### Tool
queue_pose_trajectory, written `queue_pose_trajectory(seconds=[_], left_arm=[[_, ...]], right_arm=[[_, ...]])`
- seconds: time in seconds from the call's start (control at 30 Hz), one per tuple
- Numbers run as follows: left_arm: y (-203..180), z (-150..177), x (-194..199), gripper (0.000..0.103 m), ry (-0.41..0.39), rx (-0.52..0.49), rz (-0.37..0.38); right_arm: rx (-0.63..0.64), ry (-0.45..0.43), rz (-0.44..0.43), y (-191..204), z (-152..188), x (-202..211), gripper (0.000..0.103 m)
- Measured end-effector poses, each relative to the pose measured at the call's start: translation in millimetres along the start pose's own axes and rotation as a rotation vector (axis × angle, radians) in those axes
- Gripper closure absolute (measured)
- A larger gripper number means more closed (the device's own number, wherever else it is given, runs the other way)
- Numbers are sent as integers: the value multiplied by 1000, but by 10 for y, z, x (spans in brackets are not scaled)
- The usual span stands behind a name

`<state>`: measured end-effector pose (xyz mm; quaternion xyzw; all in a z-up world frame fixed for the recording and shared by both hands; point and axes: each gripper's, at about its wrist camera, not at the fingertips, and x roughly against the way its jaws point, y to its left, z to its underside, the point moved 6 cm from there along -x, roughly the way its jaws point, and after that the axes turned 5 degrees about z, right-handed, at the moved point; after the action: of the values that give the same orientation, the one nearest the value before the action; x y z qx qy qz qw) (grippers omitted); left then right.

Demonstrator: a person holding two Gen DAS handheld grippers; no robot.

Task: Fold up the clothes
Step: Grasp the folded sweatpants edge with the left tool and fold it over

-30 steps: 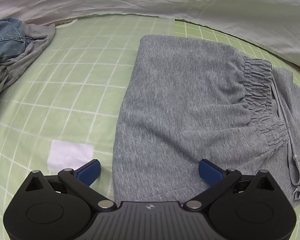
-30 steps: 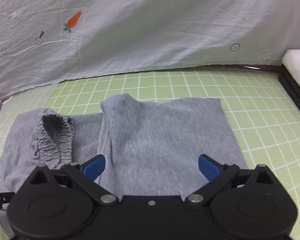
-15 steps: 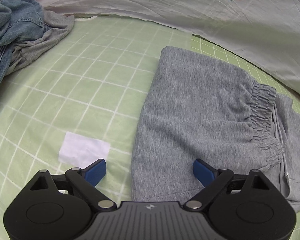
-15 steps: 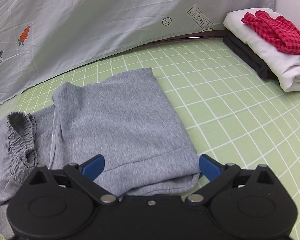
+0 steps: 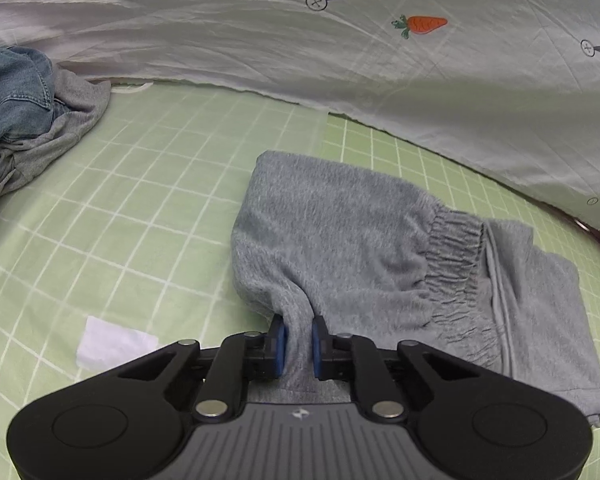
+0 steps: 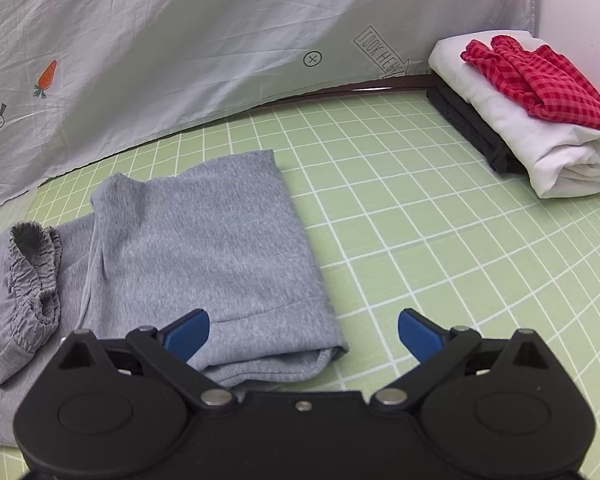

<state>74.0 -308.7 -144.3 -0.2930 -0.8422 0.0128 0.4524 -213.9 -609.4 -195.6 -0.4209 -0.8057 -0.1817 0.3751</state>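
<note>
Since the earlier frames, the left gripper (image 5: 298,342) has just been closing, and its blue pads (image 5: 279,344) now pinch the near edge of the grey pants (image 5: 340,240). This edge is pulled up into a small ridge between the jaws, so the cloth there is lifted a little from the green mat (image 5: 120,200), while the rest of the pants lies flat. The view of the left camera also shows more of the white sheet (image 5: 260,40) behind than before, so this hand seems to have risen.

From the right camera, the right gripper (image 6: 303,330) is spread wide and holds nothing. It has moved to the side: before, it was over the middle of the pants (image 6: 204,248), and now it stands over the right near corner, with one pad above the cloth and the other above the bare mat (image 6: 420,220).

The pants lie half-folded in the middle of the mat, with the elastic cuff (image 6: 36,272) on top near the fold. A stack of folded clothes (image 6: 532,120) waits at the far right, and an unfolded pile (image 5: 24,112) at the far left.

Probably the next fold begins: one side is gripped, and the right gripper must close on its corner before both can lift the edge together.
</note>
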Motion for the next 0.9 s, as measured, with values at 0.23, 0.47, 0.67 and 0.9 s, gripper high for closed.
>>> queue_pose_trajectory(seconds=[0.23, 0.47, 0.67, 0.9], left_arm=[[-977, -184, 88, 91, -82, -68, 140], [-2293, 257, -283, 92, -45, -226, 302], [-2838, 1050, -1087, 87, 208, -297, 269], [-2875, 1104, -1090, 68, 207, -276, 284]], right_arm=[[-43, 5, 11, -526, -119, -123, 1], [-46, 3, 27, -1121, -250, -315, 1], [-63, 24, 39, -1506, -320, -474, 1], [-29, 42, 4, -1501, -263, -566, 1]])
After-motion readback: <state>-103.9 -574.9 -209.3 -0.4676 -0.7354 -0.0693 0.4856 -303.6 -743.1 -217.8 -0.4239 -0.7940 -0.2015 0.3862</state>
